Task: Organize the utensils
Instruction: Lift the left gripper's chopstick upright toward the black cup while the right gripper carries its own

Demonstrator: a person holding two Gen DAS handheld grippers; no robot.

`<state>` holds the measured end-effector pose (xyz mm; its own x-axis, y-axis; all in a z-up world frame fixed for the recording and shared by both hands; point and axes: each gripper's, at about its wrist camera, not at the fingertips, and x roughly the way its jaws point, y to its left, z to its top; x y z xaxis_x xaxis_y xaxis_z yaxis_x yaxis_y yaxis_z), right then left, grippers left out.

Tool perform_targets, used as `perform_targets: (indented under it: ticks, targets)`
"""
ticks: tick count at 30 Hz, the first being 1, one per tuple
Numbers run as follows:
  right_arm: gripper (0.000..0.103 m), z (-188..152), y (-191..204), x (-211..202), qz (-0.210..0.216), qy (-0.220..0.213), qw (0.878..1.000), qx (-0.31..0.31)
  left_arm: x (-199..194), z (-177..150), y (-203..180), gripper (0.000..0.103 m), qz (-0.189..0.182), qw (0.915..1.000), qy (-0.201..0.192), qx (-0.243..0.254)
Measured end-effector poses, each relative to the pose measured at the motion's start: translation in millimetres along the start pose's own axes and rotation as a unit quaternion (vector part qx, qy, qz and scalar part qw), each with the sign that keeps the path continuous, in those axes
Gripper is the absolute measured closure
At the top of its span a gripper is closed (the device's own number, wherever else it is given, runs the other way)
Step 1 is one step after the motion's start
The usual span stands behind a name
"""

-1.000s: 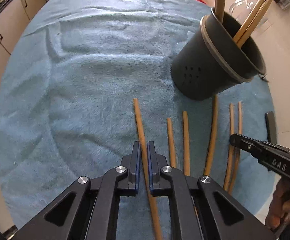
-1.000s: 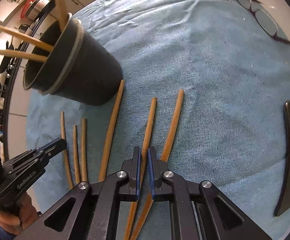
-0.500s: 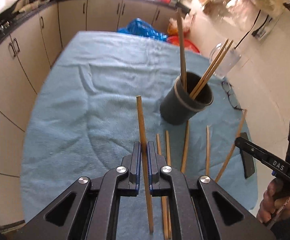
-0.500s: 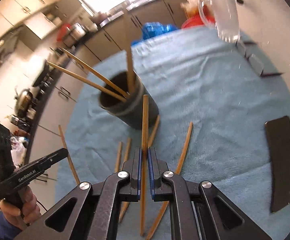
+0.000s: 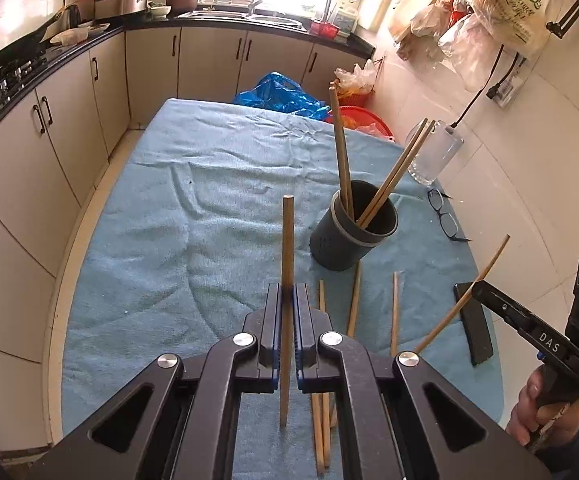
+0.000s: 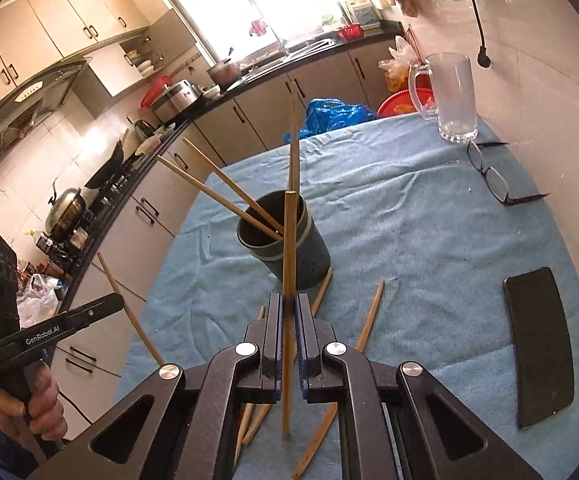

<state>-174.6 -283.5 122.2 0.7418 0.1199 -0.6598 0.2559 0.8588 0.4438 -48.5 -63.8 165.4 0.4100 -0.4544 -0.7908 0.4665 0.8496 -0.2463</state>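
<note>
My left gripper (image 5: 288,290) is shut on a wooden chopstick (image 5: 287,240), held upright above the blue cloth. My right gripper (image 6: 288,300) is shut on another chopstick (image 6: 289,236), raised in front of the dark grey holder (image 6: 289,240). That holder (image 5: 351,236) stands on the cloth with several chopsticks leaning inside. Several more chopsticks (image 5: 355,296) lie flat on the cloth in front of it. In the left wrist view the right gripper (image 5: 477,286) appears at the right edge with its chopstick (image 5: 485,268) slanting up. In the right wrist view the left gripper (image 6: 115,302) appears at the left with its chopstick (image 6: 125,308).
A blue cloth (image 5: 189,220) covers the table. A glass mug (image 6: 449,96), eyeglasses (image 6: 493,180) and a black phone (image 6: 541,344) lie on its right side. Kitchen cabinets and a counter run along the left and far sides. A person's hand (image 6: 29,404) grips each handle.
Both grippers have lifted off the cloth, each carrying its chopstick up, and both views have tilted up to show the kitchen. The holder now lies farther ahead.
</note>
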Motion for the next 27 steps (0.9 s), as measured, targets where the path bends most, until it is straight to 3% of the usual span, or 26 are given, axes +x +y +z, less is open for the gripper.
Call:
perform_targets:
  ticks: [17, 22, 24, 26, 27]
  targets:
    - [0.097, 7, 1, -17, 0.004, -0.026, 1.000, -0.004, -10, 6, -1, 0.103, -0.004, 0.9998, -0.018, 0.002]
    - [0.097, 9, -1, -18, 0.004, -0.025, 1.000, -0.001, 4, 9, 6, 0.103, -0.008, 0.9999, 0.013, -0.009]
    - [0.097, 9, -1, -20, 0.004, -0.025, 1.000, 0.001, 19, 13, 14, 0.097, -0.015, 0.9987, 0.042, -0.024]
    - [0.097, 9, -2, -22, 0.004, -0.028, 1.000, 0.001, 39, 16, 23, 0.081, -0.025, 0.9958, 0.078, -0.040]
    - [0.097, 10, -2, -23, 0.005, -0.028, 1.000, 0.001, 52, 18, 28, 0.078, -0.033, 0.9940, 0.092, -0.050]
